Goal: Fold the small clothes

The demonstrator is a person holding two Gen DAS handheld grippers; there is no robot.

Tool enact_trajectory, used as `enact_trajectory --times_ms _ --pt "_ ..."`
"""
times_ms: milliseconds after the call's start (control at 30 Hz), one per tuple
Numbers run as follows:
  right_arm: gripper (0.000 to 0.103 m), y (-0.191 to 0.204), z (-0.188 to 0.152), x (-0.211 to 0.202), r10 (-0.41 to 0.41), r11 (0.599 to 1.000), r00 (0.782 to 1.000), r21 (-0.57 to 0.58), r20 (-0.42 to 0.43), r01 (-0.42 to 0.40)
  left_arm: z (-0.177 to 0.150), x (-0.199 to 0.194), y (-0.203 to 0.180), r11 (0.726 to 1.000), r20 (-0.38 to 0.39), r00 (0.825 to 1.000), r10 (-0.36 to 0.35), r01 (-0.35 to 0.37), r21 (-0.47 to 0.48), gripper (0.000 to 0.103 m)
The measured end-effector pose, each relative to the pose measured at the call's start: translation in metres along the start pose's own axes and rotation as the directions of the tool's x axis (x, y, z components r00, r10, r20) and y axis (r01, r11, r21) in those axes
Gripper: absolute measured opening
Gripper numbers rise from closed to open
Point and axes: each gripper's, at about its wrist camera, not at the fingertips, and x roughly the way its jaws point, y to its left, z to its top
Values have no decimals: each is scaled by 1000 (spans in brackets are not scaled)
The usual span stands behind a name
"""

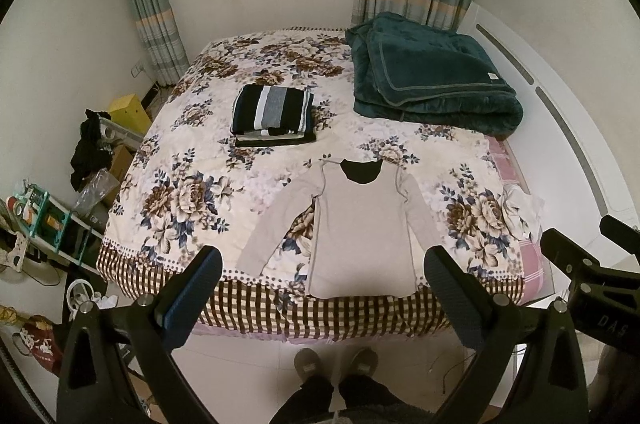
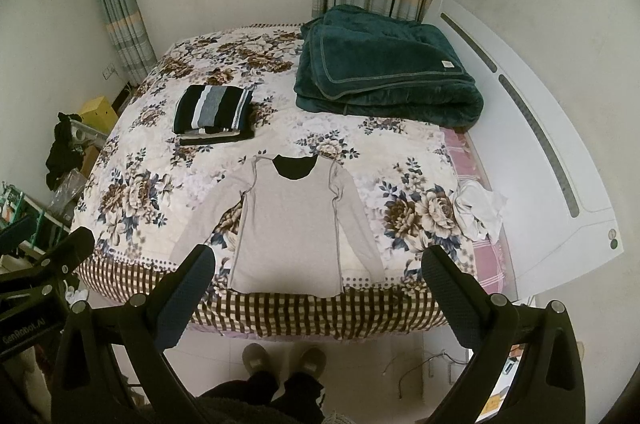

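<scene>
The beige long-sleeved shirt (image 1: 360, 224) lies flat at the bed's (image 1: 168, 152) near edge, hem at the checked border. Behind the shirt sits a striped folded stack (image 1: 274, 114); a teal blanket (image 1: 432, 80) lies farther right. Left tool (image 1: 322, 264) and right tool (image 2: 318, 262) hover wide open, empty, above the floor.

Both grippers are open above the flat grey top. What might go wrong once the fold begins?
1. The grey top has its hem at the edge of the bed; a tug toward the person may drag it off.
2. Its spread sleeves lie flat, so the left gripper or right gripper may pinch the floral cover too.
3. The crumpled white cloth nearby could snag.
</scene>
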Motion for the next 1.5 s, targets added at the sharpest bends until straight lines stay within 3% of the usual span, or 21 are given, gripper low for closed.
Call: enact_trajectory --times_ms 533,700,833,1033,1167,1267,1300,1333,1400,1500 --pt "103 5 6 0 14 1000 1000 23 -12 -14 5 -2 -4 1000 6 1000 9 -9 0 103" --pt "103 -4 21 22 51 994 997 95 -56 -46 23 23 1 995 87 992 95 -95 -4 103" --pt "103 -34 18 97 37 982 991 187 -127 -12 29 82 17 981 150 970 193 -196 4 103" --pt "103 -104 -9 235 1 941 966 326 -259 86 20 187 12 982 66 980 187 -187 -6 103" --pt "103 -169 -45 348 -29 908 932 380 -361 175 8 268 -3 972 -16 972 234 -234 7 103" --pt "99 -216 -75 422 12 879 913 440 -408 186 -9 322 -16 962 -74 959 272 -271 31 103" --pt "92 -232 -86 446 32 868 908 462 -418 182 -15 337 -17 959 -97 954 282 -280 36 103" --pt "78 -247 -98 472 53 857 899 482 -434 183 -24 361 -21 958 -140 947 288 -286 35 103" --pt "64 -271 -124 517 109 830 880 530 -462 175 -38 395 -24 958 -192 938 287 -287 30 103" --pt "63 -299 -171 571 229 747 847 644 -480 163 -56 436 -30 951 -245 920 307 -308 38 103"
